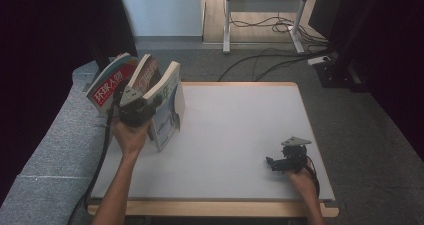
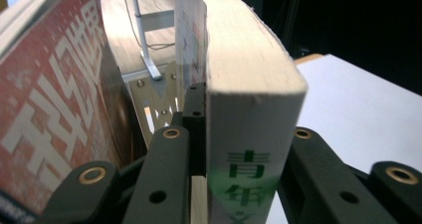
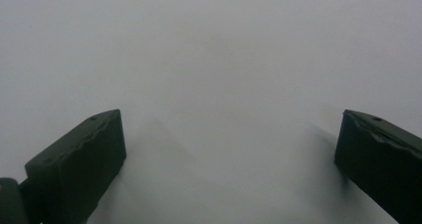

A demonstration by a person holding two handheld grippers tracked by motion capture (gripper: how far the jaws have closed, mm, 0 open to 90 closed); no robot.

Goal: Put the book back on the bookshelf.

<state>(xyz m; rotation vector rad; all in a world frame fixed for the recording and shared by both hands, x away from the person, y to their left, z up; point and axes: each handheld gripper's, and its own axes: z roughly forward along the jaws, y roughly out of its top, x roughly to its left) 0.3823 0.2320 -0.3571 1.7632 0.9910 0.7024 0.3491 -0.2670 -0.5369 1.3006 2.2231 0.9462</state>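
Left tool point(image 1: 150, 102) clamps the thick white-and-green paperback book point(image 1: 167, 105) by its spine, upright at the white desk's point(image 1: 240, 135) left edge beside the red-covered magazine point(image 1: 111, 82), probably for shelving; right tool point(image 1: 275, 163) rests wide, empty.

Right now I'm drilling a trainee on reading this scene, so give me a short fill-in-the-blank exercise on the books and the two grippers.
1. The left gripper is shut on the spine of a thick ____.
2. The neighbouring magazine has a ____ cover with large pale characters.
3. The right gripper rests on the white table with its jaws ____.
4. The characters on the held book's spine are ____.

Missing words: book; red; open; green
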